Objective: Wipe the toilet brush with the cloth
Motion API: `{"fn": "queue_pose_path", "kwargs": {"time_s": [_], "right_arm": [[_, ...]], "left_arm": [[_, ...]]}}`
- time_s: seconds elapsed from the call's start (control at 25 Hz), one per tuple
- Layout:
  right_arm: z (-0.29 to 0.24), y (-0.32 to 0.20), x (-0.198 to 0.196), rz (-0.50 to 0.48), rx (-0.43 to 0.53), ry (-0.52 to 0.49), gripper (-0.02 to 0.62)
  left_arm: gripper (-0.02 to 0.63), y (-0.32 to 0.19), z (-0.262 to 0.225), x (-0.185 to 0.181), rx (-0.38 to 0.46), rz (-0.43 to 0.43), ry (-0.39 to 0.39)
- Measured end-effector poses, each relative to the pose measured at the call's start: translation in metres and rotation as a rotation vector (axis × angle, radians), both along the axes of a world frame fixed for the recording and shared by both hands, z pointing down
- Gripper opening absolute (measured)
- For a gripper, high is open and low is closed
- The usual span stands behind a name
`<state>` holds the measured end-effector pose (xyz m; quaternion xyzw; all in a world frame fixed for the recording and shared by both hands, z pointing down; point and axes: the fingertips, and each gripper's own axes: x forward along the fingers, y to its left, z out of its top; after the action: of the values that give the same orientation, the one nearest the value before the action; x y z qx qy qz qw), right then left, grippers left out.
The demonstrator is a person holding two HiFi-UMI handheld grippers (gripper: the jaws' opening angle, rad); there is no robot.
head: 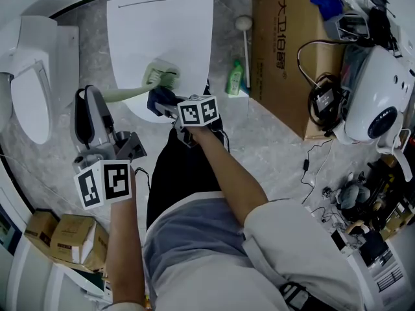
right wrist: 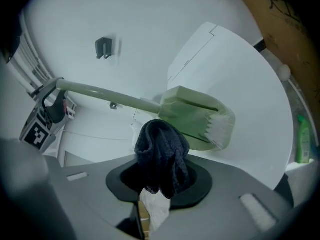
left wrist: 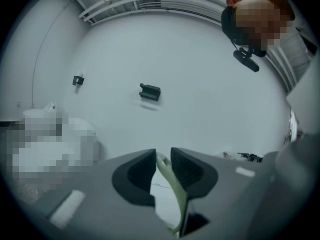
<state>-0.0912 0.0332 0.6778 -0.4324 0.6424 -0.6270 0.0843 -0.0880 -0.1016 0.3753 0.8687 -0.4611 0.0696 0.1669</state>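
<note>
Between L gripper [left wrist: 163,159] fingers: brush handle [left wrist: 176,194]; R gripper [right wrist: 159,181] pinches cloth [right wrist: 161,151].

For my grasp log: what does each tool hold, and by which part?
Left tool holds the green toilet brush near the end of its handle. Right tool holds the dark cloth, bunched between its jaws.

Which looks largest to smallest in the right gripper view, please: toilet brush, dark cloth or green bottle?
1. toilet brush
2. dark cloth, enlarged by nearness to the camera
3. green bottle, smallest
</note>
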Motion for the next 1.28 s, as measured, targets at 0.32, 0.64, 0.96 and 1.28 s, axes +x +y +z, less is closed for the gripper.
{"fn": "queue_pose_path", "kwargs": {"time_s": [0.32, 0.64, 0.96, 1.28], "right_arm": [[0.007, 0.009, 0.008, -0.094, 0.008, 0.107, 0.100], [0.020, 0.017, 0.019, -0.142, -0.039, 0.149, 0.100], [0.036, 0.017, 0.034, -0.116, -0.137, 0.150, 0.100], [0.040, 0.013, 0.044, 0.056, -0.352, -0.046, 0.100]], "left_arm": [[0.000, -0.002, 0.002, 0.002, 0.001, -0.014, -0.004], [0.000, -0.004, 0.002, 0.004, -0.001, -0.034, -0.007], [0.000, -0.008, 0.002, 0.009, 0.001, -0.040, -0.011], [0.000, -0.009, 0.001, 0.010, 0.003, -0.053, -0.017]]}}
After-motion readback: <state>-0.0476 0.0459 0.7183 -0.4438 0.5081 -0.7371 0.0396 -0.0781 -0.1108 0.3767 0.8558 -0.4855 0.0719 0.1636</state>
